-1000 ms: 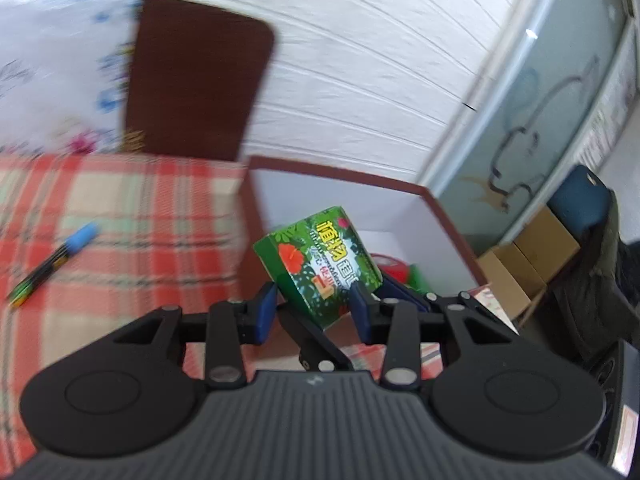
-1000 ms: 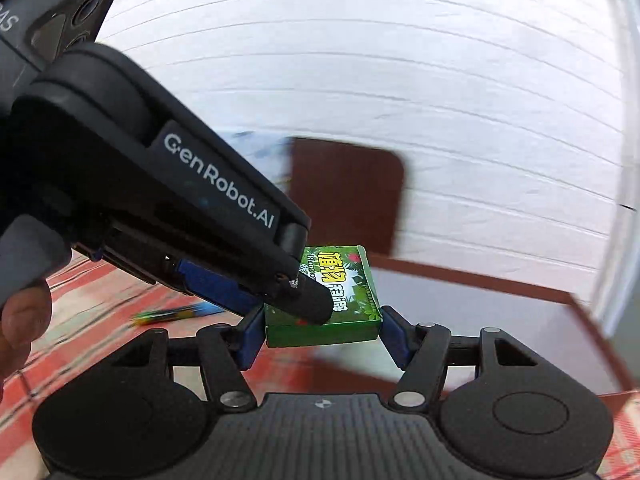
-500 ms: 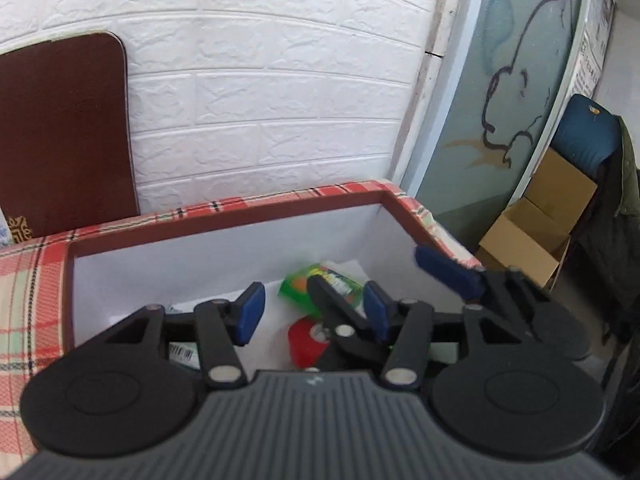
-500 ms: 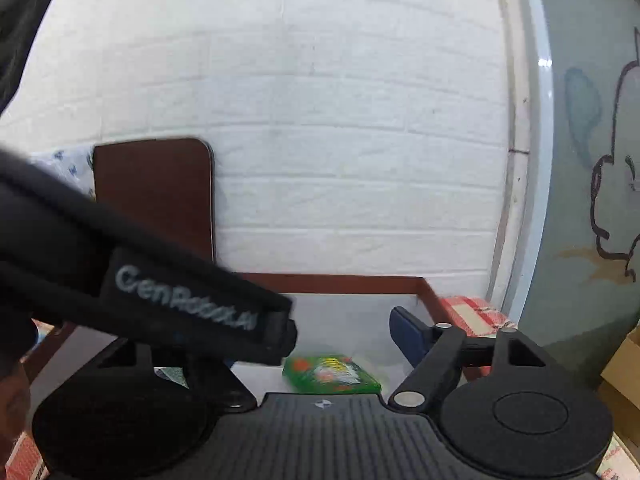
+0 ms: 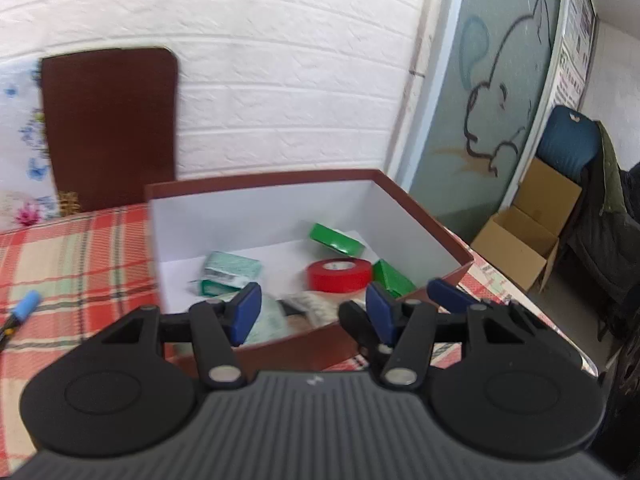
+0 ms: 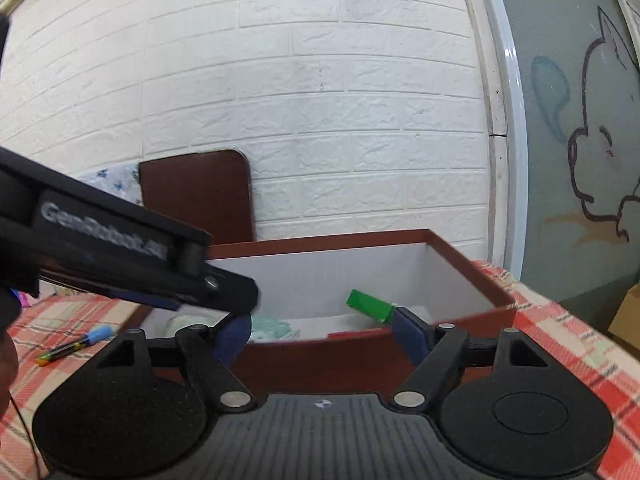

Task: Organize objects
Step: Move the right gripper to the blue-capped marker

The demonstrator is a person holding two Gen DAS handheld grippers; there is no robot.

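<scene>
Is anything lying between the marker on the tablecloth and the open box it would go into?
Nothing visible does: bare plaid cloth separates the marker from the box, whose top is open. Both grippers, left and right, are empty.

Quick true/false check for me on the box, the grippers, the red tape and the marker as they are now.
1. The left gripper and the right gripper are both open and hold nothing. True.
2. The roll of red tape lies on the checked tablecloth outside the brown box. False: it lies inside the box.
3. A green packet lies inside the box, behind the tape. True.
4. The brown box is closed with a lid. False: it is open at the top, its white inside showing.
5. A blue-capped marker lies on the tablecloth, outside the box. True.
</scene>
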